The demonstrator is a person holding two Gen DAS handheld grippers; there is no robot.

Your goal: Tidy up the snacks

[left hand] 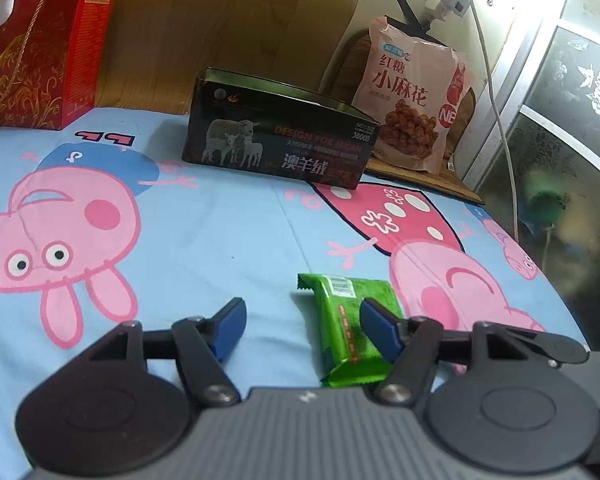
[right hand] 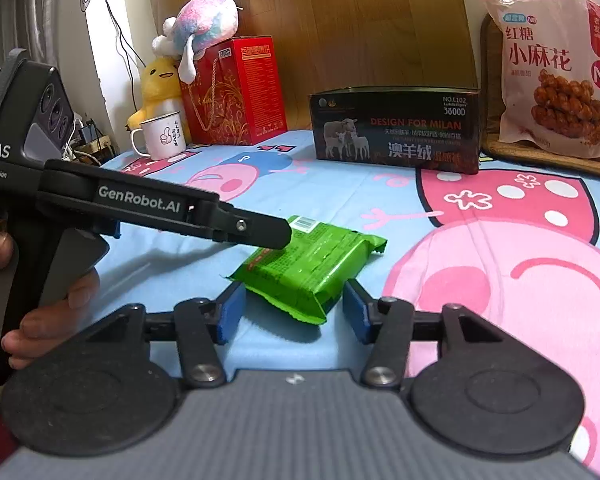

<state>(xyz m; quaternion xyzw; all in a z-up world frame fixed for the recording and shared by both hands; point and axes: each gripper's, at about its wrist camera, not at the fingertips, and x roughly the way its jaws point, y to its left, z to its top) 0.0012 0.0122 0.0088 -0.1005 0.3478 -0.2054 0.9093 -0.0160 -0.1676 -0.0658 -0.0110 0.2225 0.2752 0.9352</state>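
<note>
Right gripper (right hand: 294,312) is wide open with nothing held, straddling the near end of the green snack pack (right hand: 306,266) lying flat on the cartoon pig sheet (right hand: 500,280); left gripper (left hand: 302,322) is open too, just beside it. I'd go lower, center it, then squeeze gently. Black box (right hand: 396,130) reads "DESIGN FOR MILAN", the handle "GenRobot.AI".

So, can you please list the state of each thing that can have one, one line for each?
Left gripper: open, green snack pack beside one finger.
Right gripper: open, pack end between its fingers, not gripped.
Green snack pack: sealed, lying flat on the sheet.
Dark box: lid off, contents hidden.
Pink snack bag: sealed, leaning upright.
Red gift box: closed, upright.
Mug: upright.
</note>
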